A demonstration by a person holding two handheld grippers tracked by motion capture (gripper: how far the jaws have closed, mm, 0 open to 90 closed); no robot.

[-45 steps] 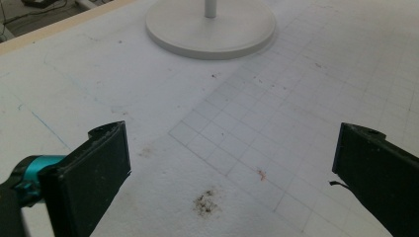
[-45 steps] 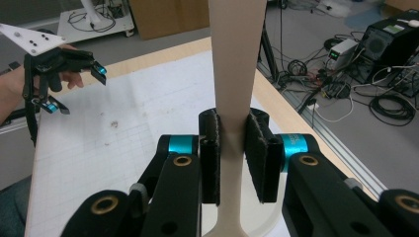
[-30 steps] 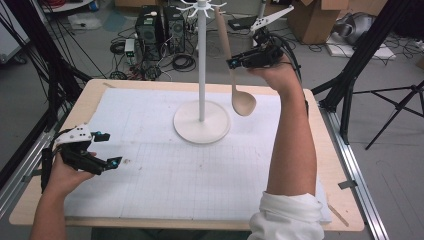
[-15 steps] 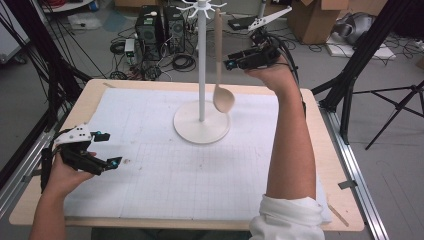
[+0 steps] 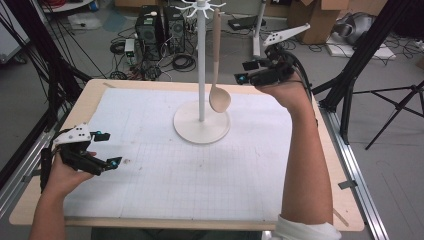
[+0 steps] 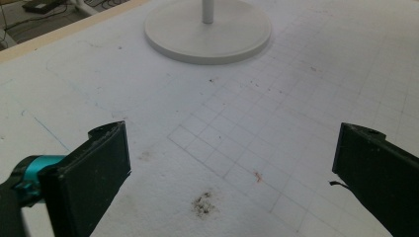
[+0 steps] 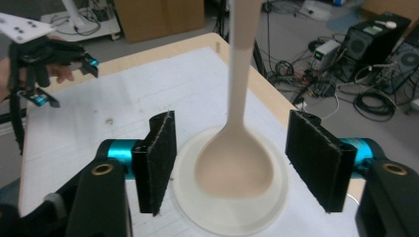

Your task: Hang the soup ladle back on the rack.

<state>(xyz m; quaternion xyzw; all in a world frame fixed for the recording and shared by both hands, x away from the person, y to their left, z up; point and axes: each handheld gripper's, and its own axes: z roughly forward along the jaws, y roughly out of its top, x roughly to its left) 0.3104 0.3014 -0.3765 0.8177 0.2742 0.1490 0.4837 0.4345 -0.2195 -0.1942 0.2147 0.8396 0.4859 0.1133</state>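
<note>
**Wooden spoon's on the hook, right hand letting go**

Wood-edged table (image 5: 345, 220) with a white gridded paper mat (image 5: 200, 170) takes up most of the high view. Near the top middle of the frame stands the white metal hanging stand with a round base (image 5: 201, 122). The pale wooden spoon with a long handle (image 5: 216, 65) hangs from one of its top hooks, bowl down, just above the base and close beside the pole.

Looks like the hang-up step is basically done. The right gripper (image 5: 250, 72), upper right of the frame, has just been opening its jaws; in the right gripper view the spoon (image 7: 237, 163) sits between the pads with clear gaps on both sides, so it's released. Next move, I'd guess: back straight off without bumping the handle, since a nudge could swing it off the hook.

The left gripper (image 5: 107, 150) waits at the lower left, jaws spread wide over bare paper, gripping nothing.

No brands, labels or readable writing anywhere I can make out.
</note>
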